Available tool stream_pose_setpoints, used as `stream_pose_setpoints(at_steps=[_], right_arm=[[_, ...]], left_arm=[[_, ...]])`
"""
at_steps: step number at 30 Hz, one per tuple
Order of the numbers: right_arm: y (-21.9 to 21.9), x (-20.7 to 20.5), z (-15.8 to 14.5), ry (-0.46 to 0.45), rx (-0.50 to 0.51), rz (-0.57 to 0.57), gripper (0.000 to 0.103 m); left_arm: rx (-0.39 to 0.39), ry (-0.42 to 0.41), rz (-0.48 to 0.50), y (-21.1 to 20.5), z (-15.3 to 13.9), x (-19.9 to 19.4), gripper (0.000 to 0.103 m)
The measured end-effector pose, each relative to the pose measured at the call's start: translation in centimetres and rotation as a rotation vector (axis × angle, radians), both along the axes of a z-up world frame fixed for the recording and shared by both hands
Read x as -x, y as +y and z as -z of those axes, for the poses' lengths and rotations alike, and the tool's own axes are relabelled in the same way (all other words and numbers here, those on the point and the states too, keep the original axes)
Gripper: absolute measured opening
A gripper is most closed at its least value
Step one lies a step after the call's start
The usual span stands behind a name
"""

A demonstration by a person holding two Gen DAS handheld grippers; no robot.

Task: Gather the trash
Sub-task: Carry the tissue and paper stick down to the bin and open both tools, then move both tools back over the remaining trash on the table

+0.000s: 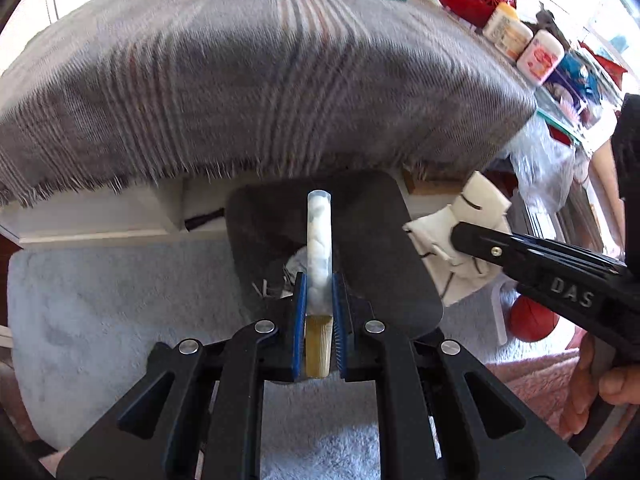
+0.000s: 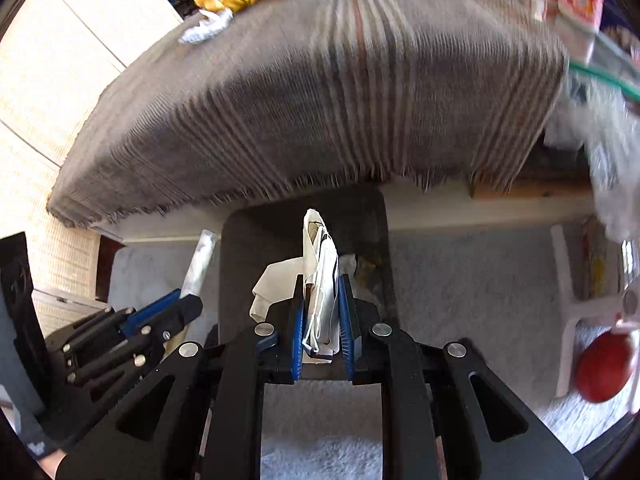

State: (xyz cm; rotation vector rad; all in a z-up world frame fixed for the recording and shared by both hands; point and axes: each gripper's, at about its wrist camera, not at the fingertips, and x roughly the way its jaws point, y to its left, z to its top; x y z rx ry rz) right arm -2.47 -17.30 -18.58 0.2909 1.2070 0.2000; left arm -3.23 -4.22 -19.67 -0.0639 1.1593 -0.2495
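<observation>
My left gripper (image 1: 319, 294) is shut on a clear plastic tube (image 1: 319, 248) filled with white wads, with a ribbed amber cap. It holds the tube over the open dark bin (image 1: 384, 240) on the floor. My right gripper (image 2: 320, 304) is shut on a crumpled white paper carton (image 2: 318, 276), also above the dark bin (image 2: 248, 248). The right gripper and carton (image 1: 460, 232) show at the bin's right in the left wrist view. The left gripper (image 2: 180, 304) and tube (image 2: 198, 260) show at the bin's left in the right wrist view. Some trash lies inside the bin.
A table with a grey striped fringed cloth (image 1: 260, 80) stands behind the bin. Wrappers, boxes and bottles (image 1: 520, 40) lie along its far edge. A red ball (image 1: 532, 320) and a white stool leg (image 2: 568, 280) are on the pale carpet at the right.
</observation>
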Motion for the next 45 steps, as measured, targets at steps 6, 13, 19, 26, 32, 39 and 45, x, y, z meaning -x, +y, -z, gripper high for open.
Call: stream_pose_setpoints(at_steps=[6,13,19,26,32,39,45], right_arm=[[0.5,0.2,1.9,0.029,0.032,0.001,0.016],[0.8,-0.7,2.5,0.035,0.043,0.001,0.017],[0.8,-1.6,3.0,0.054,0.017,0.009,0.02],[0.9,-2.0,3.3,0.065,0.01,0.019,0.032],[0.3,-2.1,2.6,0.04,0.02,0.034,0.059],[-0.6,-1.4,1.9,0.015,0.079,0.053,0.092],[-1.3,-1.2,1.5,0.022,0.077,0.062,0.099]], left_arm=[[0.006,0.034,-0.003,-0.2,2.4,0.5,0.011],[0.025,0.069,0.006,-0.5,4.0,-0.8,0.011],[0.032,0.08,0.006,-0.5,4.4,-1.3,0.011],[0.015,0.064,-0.003,-0.3,4.1,-1.5,0.019],[0.01,0.04,-0.011,-0.1,3.7,-1.1,0.036],[-0.014,-0.006,-0.018,0.5,2.4,-0.6,0.069],[-0.029,-0.025,-0.019,0.9,1.2,0.1,0.092]])
